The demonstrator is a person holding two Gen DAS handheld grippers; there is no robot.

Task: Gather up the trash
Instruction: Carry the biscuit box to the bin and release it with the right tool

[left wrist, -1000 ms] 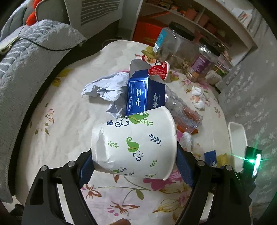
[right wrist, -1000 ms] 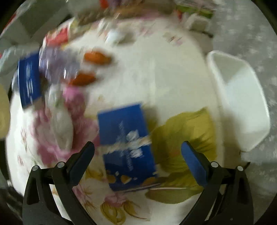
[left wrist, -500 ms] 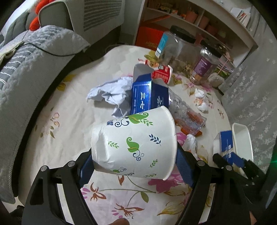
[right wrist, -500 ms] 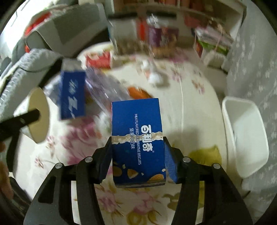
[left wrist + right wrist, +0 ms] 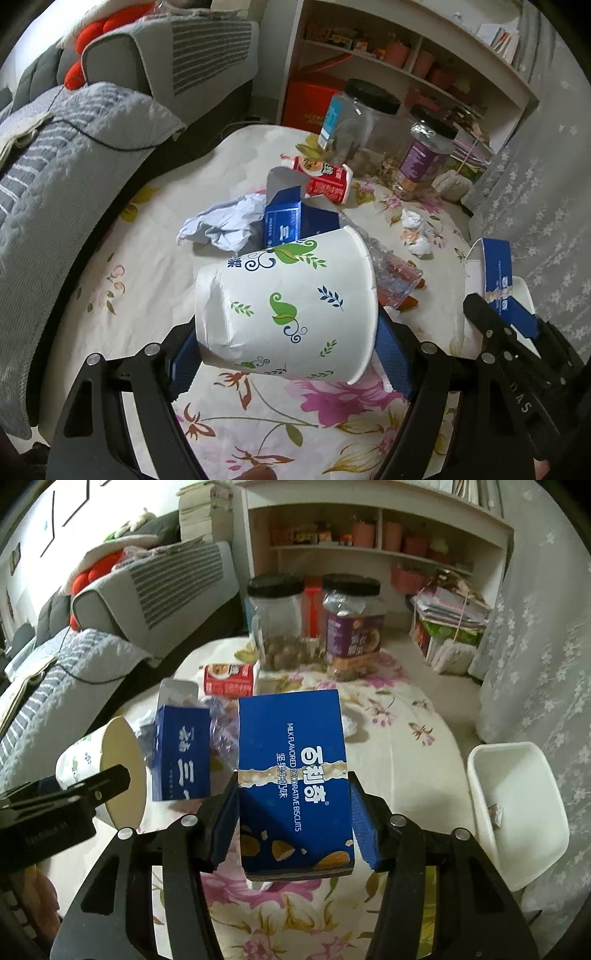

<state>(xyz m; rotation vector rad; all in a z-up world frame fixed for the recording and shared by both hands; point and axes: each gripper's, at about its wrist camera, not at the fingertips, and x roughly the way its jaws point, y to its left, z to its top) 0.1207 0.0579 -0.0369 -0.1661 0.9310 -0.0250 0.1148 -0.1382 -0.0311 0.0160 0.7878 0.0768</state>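
My left gripper (image 5: 288, 354) is shut on a white paper cup (image 5: 284, 306) with green leaf prints, held on its side above the floral table (image 5: 155, 266). My right gripper (image 5: 293, 827) is shut on a blue biscuit box (image 5: 293, 775), lifted above the table; the box also shows in the left wrist view (image 5: 502, 280). The cup shows in the right wrist view (image 5: 107, 768). A white bin (image 5: 517, 812) stands at the table's right edge. On the table lie an open blue carton (image 5: 291, 221), crumpled paper (image 5: 225, 225), a red packet (image 5: 328, 181), a clear plastic wrapper (image 5: 395, 273) and tissue wads (image 5: 415, 232).
Two black-lidded jars (image 5: 369, 125) stand at the table's far side. A grey sofa with a blanket (image 5: 74, 155) runs along the left. A white shelf unit (image 5: 406, 55) is behind. A lace curtain (image 5: 535, 184) hangs on the right.
My right gripper closed on the blue biscuit box and lifted it off the table. My left gripper rose with the cup still in it.
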